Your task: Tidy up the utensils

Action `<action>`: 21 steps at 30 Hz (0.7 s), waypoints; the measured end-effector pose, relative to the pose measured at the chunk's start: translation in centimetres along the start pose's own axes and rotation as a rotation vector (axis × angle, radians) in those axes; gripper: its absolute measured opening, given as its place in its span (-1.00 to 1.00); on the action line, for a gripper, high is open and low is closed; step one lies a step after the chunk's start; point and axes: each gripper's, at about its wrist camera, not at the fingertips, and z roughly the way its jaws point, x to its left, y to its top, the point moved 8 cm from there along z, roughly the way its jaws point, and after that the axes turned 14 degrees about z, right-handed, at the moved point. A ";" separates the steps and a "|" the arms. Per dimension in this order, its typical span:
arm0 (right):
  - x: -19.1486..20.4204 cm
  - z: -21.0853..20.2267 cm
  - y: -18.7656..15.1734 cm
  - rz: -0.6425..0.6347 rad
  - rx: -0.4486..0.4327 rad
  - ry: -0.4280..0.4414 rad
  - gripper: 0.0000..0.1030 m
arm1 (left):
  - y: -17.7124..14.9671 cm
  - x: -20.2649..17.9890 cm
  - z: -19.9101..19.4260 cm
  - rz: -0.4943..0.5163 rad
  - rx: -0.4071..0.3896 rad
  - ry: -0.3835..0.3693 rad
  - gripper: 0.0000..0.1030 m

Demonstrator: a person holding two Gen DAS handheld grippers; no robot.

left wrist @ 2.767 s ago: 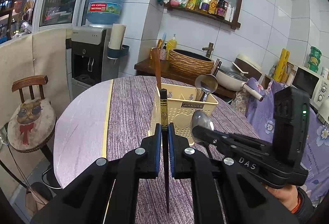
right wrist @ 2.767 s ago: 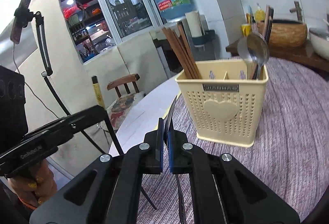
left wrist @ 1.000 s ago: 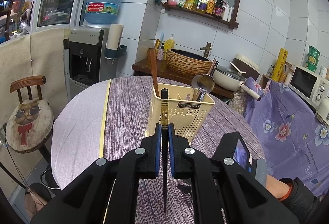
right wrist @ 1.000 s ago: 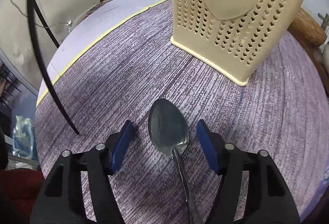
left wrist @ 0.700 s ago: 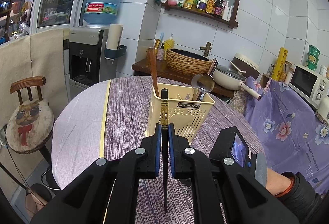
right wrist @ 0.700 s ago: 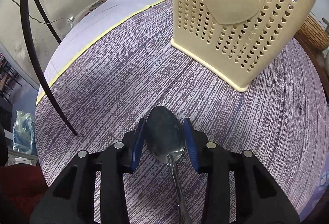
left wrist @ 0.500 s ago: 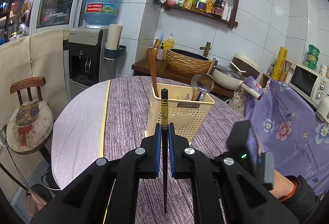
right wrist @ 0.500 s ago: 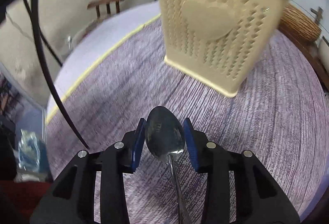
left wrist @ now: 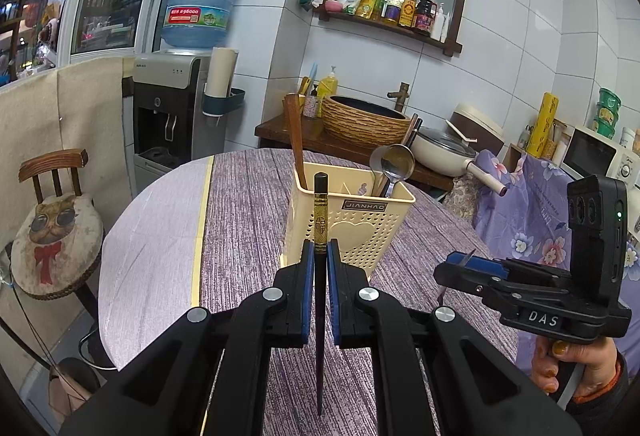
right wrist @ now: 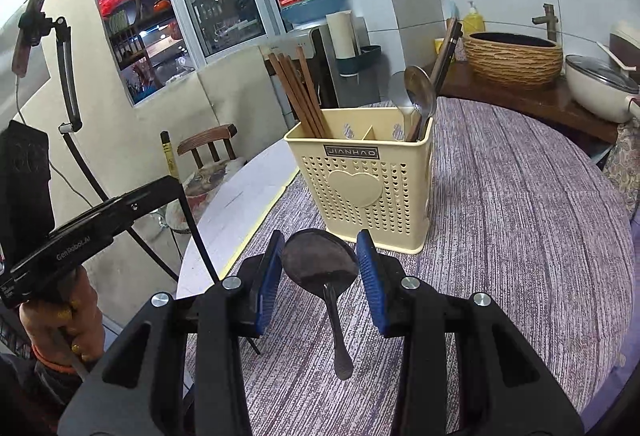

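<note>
Spoon point(right wrist: 320, 268) sits clamped between right gripper point(right wrist: 320, 264) pads, bowl forward, handle trailing back, apparently above the table point(right wrist: 520, 216). Utensil caddy point(right wrist: 368, 180) stands ahead. Left gripper point(left wrist: 319, 268) pinches upright chopstick point(left wrist: 320, 220).

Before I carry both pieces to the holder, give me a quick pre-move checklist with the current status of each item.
1. Left gripper shut on the black chopstick, which stands upright: ok.
2. Right gripper gripping the spoon by the edges of its bowl, handle hanging toward the camera: ok, though how firmly cannot be told.
3. Spoon lifted off the table: ok.
4. Utensil holder upright on the table: ok.
5. Brown chopsticks in its left compartment, spoons in its right: ok.
6. Room left in those compartments: cannot tell.
</note>
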 end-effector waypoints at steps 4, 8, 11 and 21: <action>0.2 -0.1 -0.2 0.034 -0.013 0.026 -0.26 | 0.0 0.0 -0.2 -0.009 -0.004 -0.017 -0.85; 0.5 -0.1 0.0 0.038 -0.049 0.031 -0.26 | 0.4 0.0 -0.6 -0.010 -0.015 -0.026 -0.85; 0.8 -0.6 0.9 0.043 -0.091 0.042 -0.26 | 1.2 -0.1 -1.1 -0.003 -0.033 -0.026 -0.85; 3.2 -3.5 9.1 0.030 -0.303 0.065 -0.26 | 11.4 0.8 -4.3 0.023 -0.223 0.000 -0.85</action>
